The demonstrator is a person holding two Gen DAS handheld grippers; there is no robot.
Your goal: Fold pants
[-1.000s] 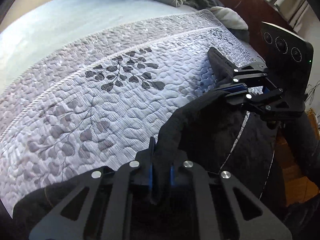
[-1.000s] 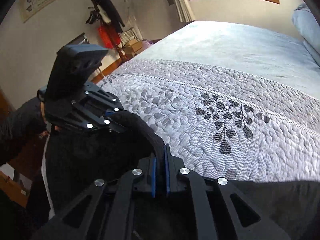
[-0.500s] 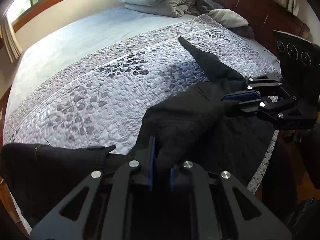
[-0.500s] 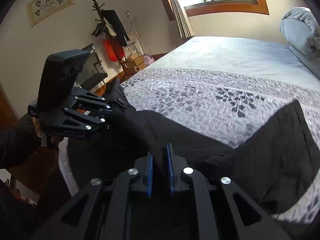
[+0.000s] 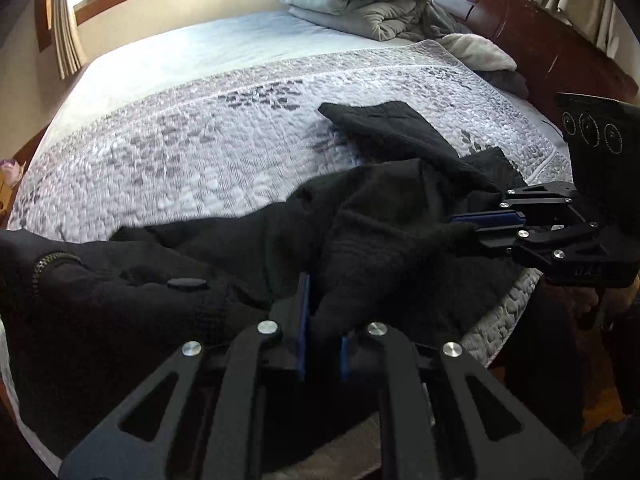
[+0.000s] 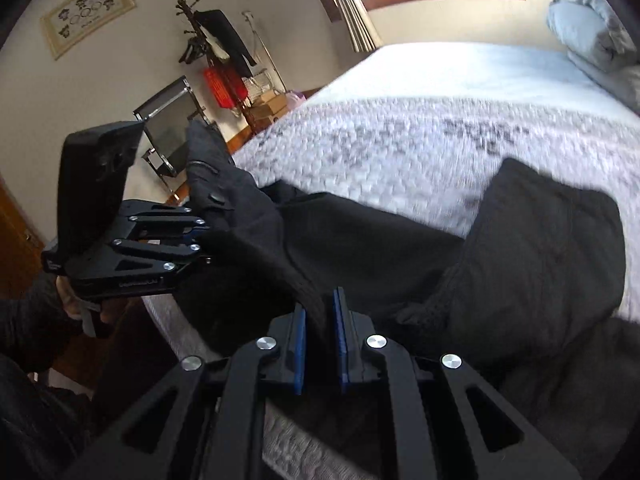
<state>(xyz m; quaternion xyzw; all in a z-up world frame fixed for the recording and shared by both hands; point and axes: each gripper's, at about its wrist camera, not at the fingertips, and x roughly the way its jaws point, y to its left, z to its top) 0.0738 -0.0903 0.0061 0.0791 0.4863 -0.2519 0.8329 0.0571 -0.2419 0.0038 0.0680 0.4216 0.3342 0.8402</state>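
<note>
I'm laying the black pants (image 5: pixel 360 216) out on the quilt (image 5: pixel 208 152) near the bed's edge, both claws pinching fabric: left claw (image 5: pixel 322 332) clamped tight, right claw (image 6: pixel 320 328) gripping a fold, its jaws having just eased apart slightly. Next I should lower and smooth the cloth flat. A second ago the pants hung bunched at the edge; now a leg sprawls across the quilt.

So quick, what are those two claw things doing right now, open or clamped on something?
Left gripper: shut on the black pants.
Right gripper: shut on the same pants, fabric pinched between its blue pads; its jaws have just eased open slightly.
</note>
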